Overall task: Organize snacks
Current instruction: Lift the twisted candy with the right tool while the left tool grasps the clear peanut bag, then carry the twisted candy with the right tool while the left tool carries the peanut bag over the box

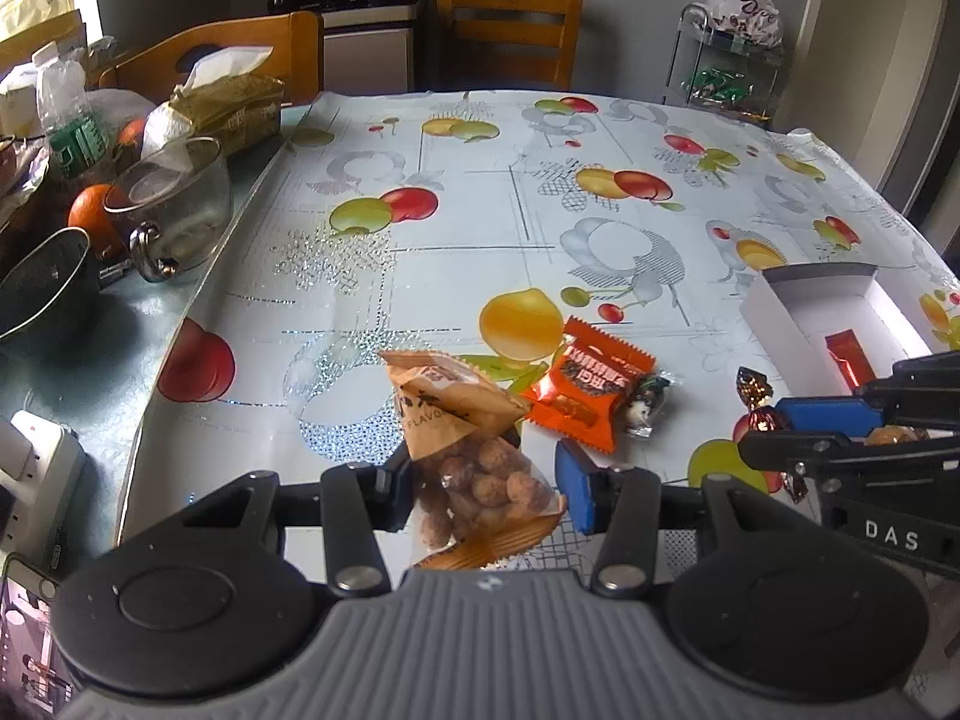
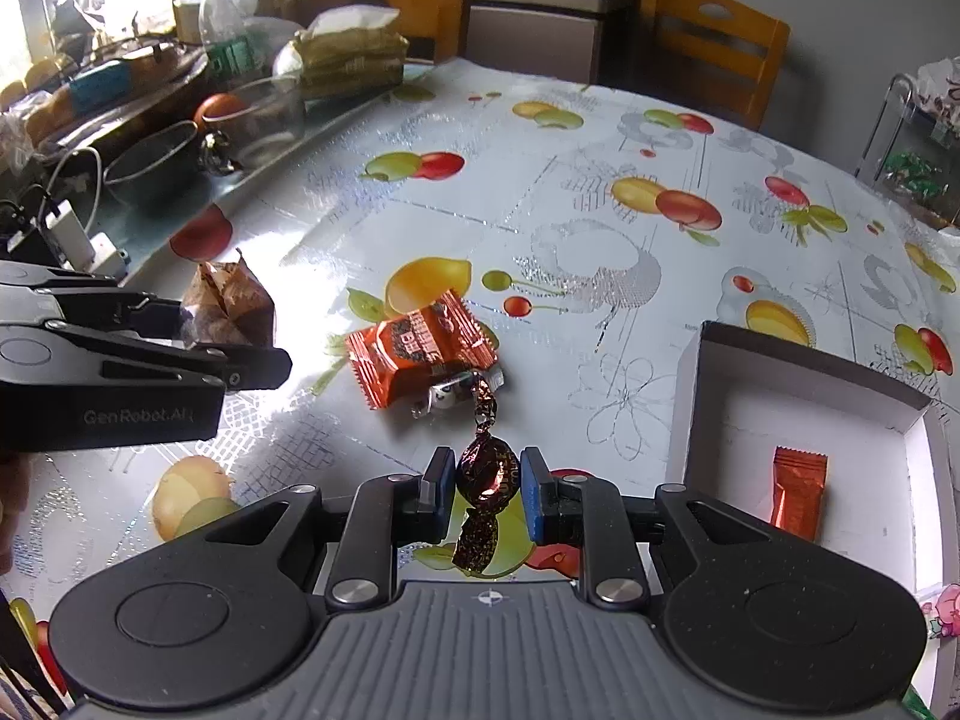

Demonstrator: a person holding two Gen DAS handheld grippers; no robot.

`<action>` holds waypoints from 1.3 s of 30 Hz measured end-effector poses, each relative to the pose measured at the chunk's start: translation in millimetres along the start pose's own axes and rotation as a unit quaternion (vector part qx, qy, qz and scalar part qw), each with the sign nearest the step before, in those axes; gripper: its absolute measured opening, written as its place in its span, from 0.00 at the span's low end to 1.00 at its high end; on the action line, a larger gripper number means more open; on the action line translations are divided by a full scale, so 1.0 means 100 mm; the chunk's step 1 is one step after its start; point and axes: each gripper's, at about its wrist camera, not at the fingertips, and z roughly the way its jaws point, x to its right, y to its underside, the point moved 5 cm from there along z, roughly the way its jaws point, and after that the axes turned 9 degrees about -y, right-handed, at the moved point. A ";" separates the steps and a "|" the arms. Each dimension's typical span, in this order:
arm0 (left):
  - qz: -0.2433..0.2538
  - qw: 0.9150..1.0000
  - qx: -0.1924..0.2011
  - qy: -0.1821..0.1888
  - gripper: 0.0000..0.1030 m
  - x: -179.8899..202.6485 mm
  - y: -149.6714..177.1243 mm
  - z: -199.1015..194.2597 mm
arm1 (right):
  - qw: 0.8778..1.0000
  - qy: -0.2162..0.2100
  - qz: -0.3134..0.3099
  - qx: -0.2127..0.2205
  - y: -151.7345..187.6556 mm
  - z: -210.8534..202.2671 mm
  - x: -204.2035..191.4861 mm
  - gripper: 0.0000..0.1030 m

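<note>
Between the right tool (image 2: 487, 489) pads hangs a wrapped candy (image 2: 485, 471) (clamped, lifted).

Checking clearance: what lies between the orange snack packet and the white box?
Right wrist view: only bare tablecloth between the orange snack packet and the white box; the small clear-wrapped candy sits against the packet.
</note>
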 end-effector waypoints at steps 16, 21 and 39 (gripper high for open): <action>0.012 1.000 0.027 0.009 0.45 0.13 0.01 -0.25 | 0.999 0.002 0.002 0.040 -0.05 -0.35 -0.05 0.24; 0.019 0.999 0.038 0.015 0.44 0.20 0.01 -0.33 | 0.999 0.008 0.005 0.049 -0.04 -0.45 -0.03 0.24; 0.065 0.995 0.056 0.058 0.44 0.68 -0.02 -0.47 | 0.996 0.035 0.036 0.079 0.08 -0.77 0.21 0.24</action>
